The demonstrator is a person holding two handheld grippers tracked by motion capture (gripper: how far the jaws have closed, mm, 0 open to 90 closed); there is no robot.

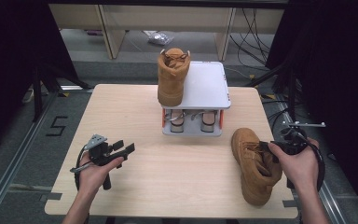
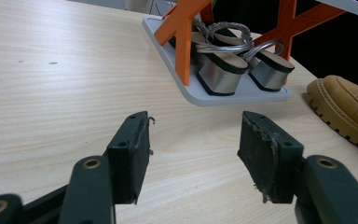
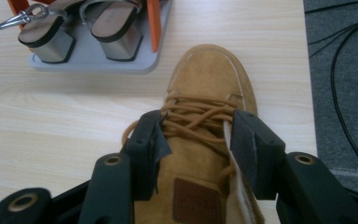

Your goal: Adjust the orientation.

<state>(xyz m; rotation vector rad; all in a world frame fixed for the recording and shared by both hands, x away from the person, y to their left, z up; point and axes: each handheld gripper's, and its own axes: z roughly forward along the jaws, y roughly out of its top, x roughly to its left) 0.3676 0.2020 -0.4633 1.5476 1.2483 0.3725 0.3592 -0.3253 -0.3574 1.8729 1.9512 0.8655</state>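
Right gripper (image 3: 196, 135) jaws clamp laced collar of tan suede boot (image 1: 254, 164) on table. Left gripper (image 2: 193, 140) spread, empty, above bare tabletop.

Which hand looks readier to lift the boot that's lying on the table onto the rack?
Probably the right. The right gripper already has its jaws around the laced top of the tan boot, while the left gripper hovers open over bare table, well away from it.
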